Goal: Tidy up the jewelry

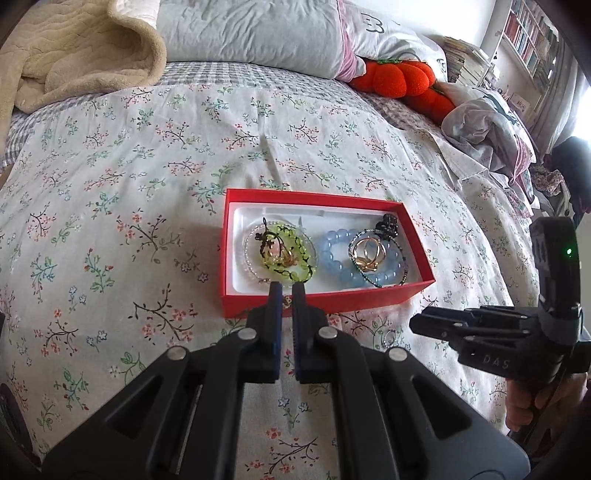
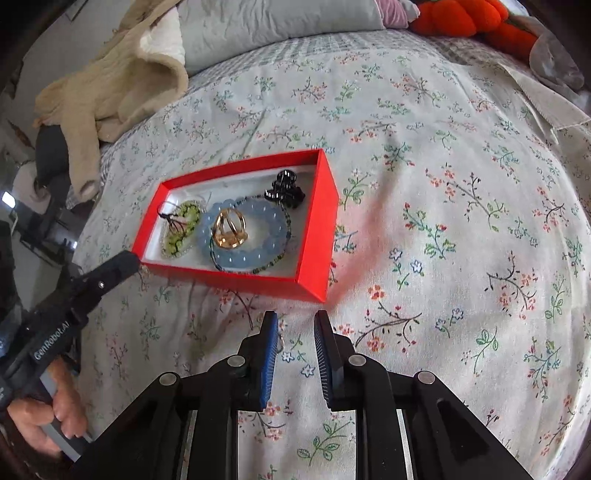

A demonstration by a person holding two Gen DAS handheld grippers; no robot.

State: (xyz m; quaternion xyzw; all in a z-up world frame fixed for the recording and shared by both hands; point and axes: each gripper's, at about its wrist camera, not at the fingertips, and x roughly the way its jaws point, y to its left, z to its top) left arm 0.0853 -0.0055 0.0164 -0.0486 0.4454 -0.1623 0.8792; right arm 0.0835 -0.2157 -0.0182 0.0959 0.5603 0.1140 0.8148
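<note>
Nearest, from the left wrist: left gripper [image 1: 287, 291], narrow, pinching what looks like a small gold piece [image 1: 287, 302] between the tips. Held right at the near wall of the red box [image 1: 332, 297], probably so as to lift the piece over the rim and drop it inside.

Off to the right, right gripper [image 2: 295, 325], moderately wide and holding nothing, low over the bedspread [image 1: 147, 184] just short of the box. Likely waiting, or lined up for a thin hoop [image 1: 388, 338] lying on the cloth beside its left finger.

Further on, inside the box on the white lining: green bracelet [image 1: 291, 251] at the left end, blue bracelet [image 1: 340, 258] to the right with gold rings [image 1: 367, 253] stacked in its middle, black claw clip [image 1: 388, 223] in the far corner. Gathered there as sorted already, to judge by the task.

Farthest: beige blanket [image 1: 74, 55], pillow [image 1: 251, 33], orange plush [image 1: 402, 75].

From the left wrist alone: the pinched piece and the slim gap around it. From the right wrist alone: the right gripper's spread, unreadable side-on in the other view, plus the left tips seen from outside, touching the box's near corner.
</note>
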